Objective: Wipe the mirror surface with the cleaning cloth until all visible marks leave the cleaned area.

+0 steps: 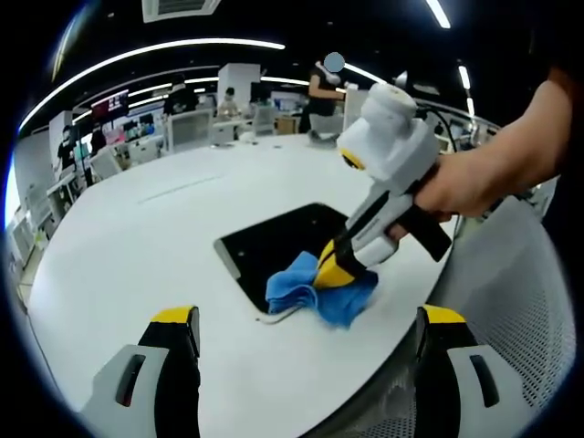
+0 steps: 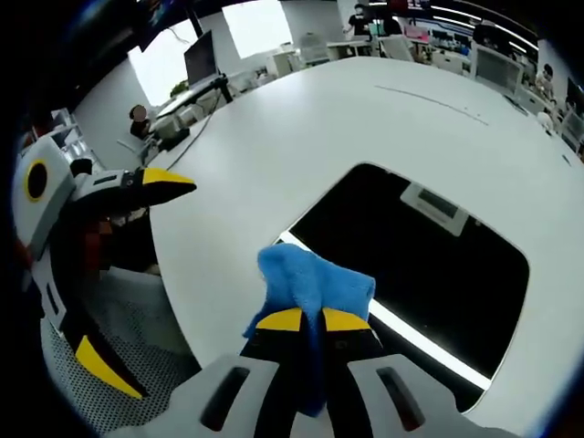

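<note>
Right gripper, jaws closed on a blue cleaning cloth, presses the cloth onto the near edge of the dark mirror lying flat on the white surface. Cloth folds hide that edge; marks on the glass cannot be made out. Left gripper hovers nearby, jaws wide apart and empty. A hand grips the right gripper's handle.

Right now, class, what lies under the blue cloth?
The blue cloth, pinched by the right hand-held gripper, rests on the near edge of the dark mirror lying on the white table. Any marks beneath the cloth are covered.
</note>
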{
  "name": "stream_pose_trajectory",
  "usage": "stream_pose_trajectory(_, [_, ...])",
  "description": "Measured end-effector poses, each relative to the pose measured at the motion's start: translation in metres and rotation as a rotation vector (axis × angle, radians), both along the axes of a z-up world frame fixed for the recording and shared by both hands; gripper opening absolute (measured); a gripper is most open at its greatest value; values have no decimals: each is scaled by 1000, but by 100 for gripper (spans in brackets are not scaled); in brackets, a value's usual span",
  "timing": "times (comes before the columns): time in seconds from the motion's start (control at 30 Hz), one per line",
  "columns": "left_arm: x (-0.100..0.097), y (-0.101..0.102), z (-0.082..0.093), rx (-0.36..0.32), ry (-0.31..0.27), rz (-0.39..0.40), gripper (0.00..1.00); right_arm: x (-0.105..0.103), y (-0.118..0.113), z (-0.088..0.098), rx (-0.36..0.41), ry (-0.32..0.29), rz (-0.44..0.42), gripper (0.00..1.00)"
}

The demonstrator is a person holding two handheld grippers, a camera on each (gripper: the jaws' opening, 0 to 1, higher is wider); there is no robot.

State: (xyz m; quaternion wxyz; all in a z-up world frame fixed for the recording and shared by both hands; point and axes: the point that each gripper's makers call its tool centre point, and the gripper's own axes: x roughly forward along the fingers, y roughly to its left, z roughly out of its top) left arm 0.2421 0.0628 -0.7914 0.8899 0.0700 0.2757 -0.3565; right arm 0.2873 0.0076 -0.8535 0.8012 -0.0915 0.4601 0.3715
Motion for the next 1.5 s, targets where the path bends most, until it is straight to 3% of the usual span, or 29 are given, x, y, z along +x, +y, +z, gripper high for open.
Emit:
stream_pose_trajectory(1.0, [2,2,1,3,-9,11,99,-1,-7,1,-8,38,3,1])
stream_pose_trajectory(1.5, [1,1,0,5,-5,10,99,-2,-22,0,-14,53,-13,1])
